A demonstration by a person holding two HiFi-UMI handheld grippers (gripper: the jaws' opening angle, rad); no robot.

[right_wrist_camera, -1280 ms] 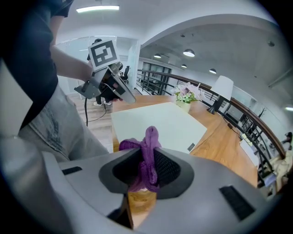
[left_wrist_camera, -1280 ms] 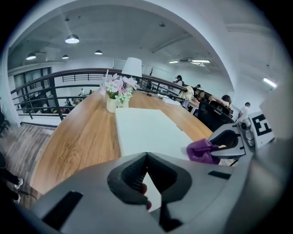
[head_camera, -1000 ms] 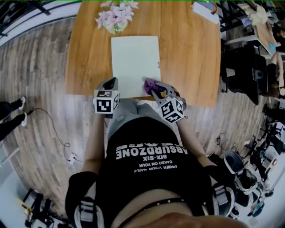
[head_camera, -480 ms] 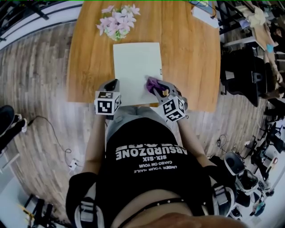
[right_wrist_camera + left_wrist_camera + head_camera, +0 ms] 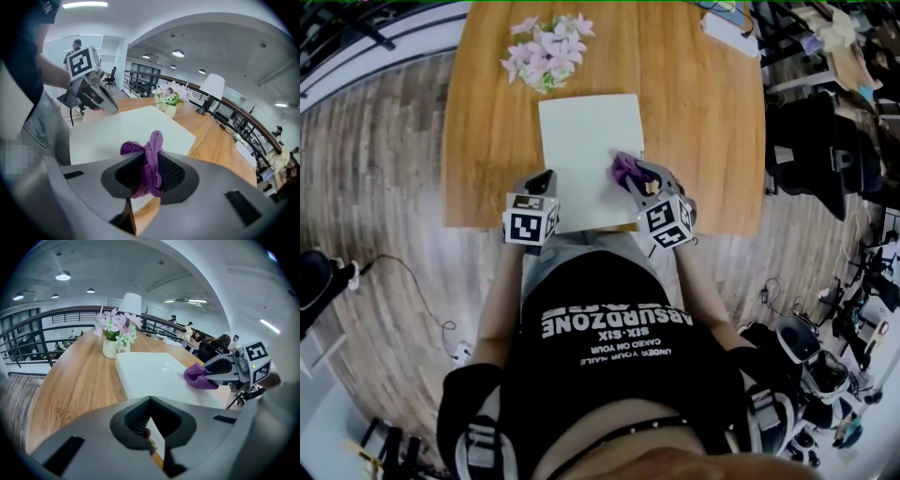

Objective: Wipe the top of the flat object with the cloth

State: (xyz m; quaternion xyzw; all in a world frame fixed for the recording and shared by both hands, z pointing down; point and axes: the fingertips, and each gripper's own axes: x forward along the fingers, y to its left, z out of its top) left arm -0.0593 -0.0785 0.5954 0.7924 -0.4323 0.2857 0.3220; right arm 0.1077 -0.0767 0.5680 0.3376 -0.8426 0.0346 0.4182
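The flat white object [image 5: 589, 150] lies on the wooden table [image 5: 703, 122], its near end at the table's front edge. My right gripper [image 5: 630, 176] is shut on a bunched purple cloth [image 5: 624, 167], which rests on the object's right side, near its edge. In the right gripper view the cloth [image 5: 149, 159] sticks up between the jaws over the white top [image 5: 126, 129]. My left gripper [image 5: 546, 178] sits at the object's near left edge, shut with nothing in it; in its own view the jaw tips [image 5: 149, 401] meet over the object's corner [image 5: 150, 373].
A small pot of pink flowers [image 5: 546, 42] stands beyond the flat object's far left corner. A white item [image 5: 729, 26] lies at the table's far right. A lamp [image 5: 211, 89] stands further back. Chairs and equipment crowd the floor to the right.
Both grippers have shifted forward along the flat object. The cloth now sits farther in from the near edge than a second ago.
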